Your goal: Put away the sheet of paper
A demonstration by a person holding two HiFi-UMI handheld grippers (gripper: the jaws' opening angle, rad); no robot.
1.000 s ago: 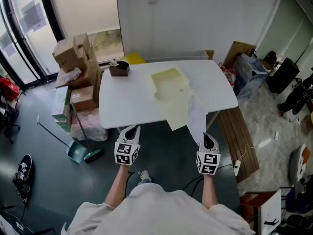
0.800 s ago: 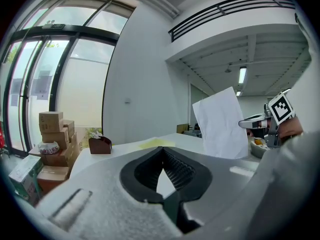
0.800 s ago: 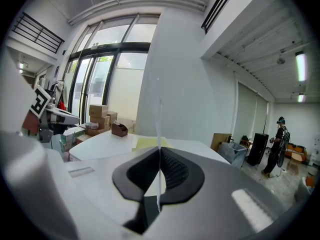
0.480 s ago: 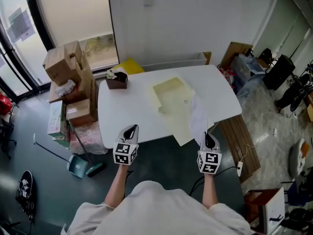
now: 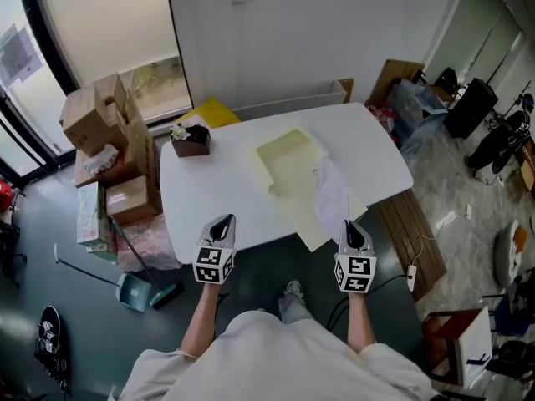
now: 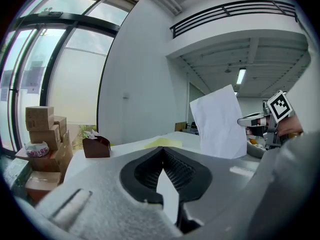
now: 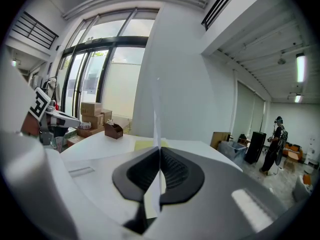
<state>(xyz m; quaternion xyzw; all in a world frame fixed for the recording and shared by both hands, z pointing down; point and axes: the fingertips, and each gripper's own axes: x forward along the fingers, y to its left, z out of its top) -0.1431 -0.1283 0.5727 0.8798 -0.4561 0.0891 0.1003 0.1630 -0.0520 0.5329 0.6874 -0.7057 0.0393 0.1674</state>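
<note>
Early stage: the right gripper (image 5: 348, 228) has its fingers clamped on the sheet of paper (image 5: 330, 195), held upright near the pale-yellow folder (image 5: 288, 161) on the counter (image 5: 217, 199) and not yet stowed, while the left gripper (image 5: 221, 222) waits with its fingers together and empty.

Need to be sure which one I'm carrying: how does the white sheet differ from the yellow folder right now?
The white sheet stands upright, pinched in the right tongs; the yellow folder lies flat on the table. The sheet is white and looks the smaller; the folder is pale yellow and spreads wider. Both are thin paper goods.
</note>
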